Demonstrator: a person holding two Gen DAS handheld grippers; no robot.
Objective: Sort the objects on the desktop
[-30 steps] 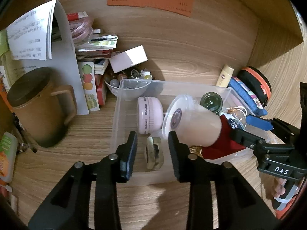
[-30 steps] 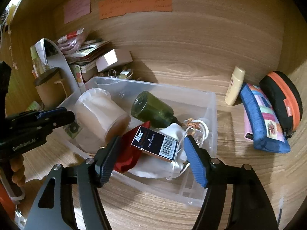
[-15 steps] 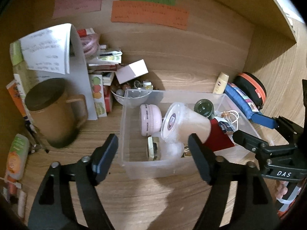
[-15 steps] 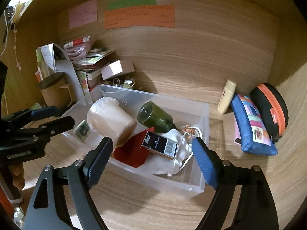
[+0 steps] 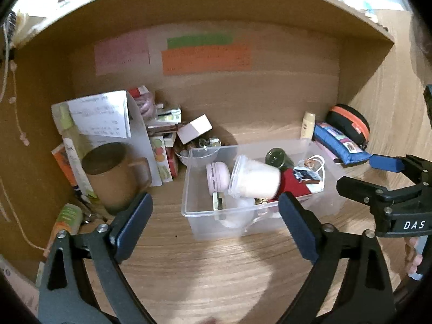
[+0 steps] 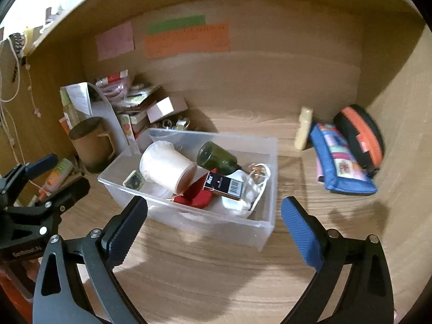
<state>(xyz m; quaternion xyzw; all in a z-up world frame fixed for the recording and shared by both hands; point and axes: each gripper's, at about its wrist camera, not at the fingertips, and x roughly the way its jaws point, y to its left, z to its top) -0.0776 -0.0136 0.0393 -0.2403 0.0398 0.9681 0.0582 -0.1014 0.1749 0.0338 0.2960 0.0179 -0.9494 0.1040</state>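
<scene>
A clear plastic bin (image 5: pixel 205 224) (image 6: pixel 266 216) stands on the wooden desk. It holds a white lidded cup (image 5: pixel 255 181) (image 6: pixel 167 166) on its side, a pink round tin (image 5: pixel 217 178), a green bottle (image 5: pixel 276 157) (image 6: pixel 218 158), a black Max box (image 6: pixel 222 185), a red cloth (image 6: pixel 197 198), white cord and a small square item (image 6: pixel 133 181). My left gripper (image 5: pixel 214 225) is open and empty, held back in front of the bin. My right gripper (image 6: pixel 214 222) is open and empty, also short of the bin.
A brown mug (image 5: pixel 112 174) and a stack of papers and boxes (image 5: pixel 162 124) fill the back left. A cream tube (image 5: pixel 307 125), a blue pouch (image 5: pixel 340 144) and a black-orange case (image 5: pixel 349 124) lie at the back right. An orange-green tube (image 5: pixel 64 221) lies far left.
My left gripper opened, leaving the small square item in the bin. Both grippers pulled back and up away from the bin.
</scene>
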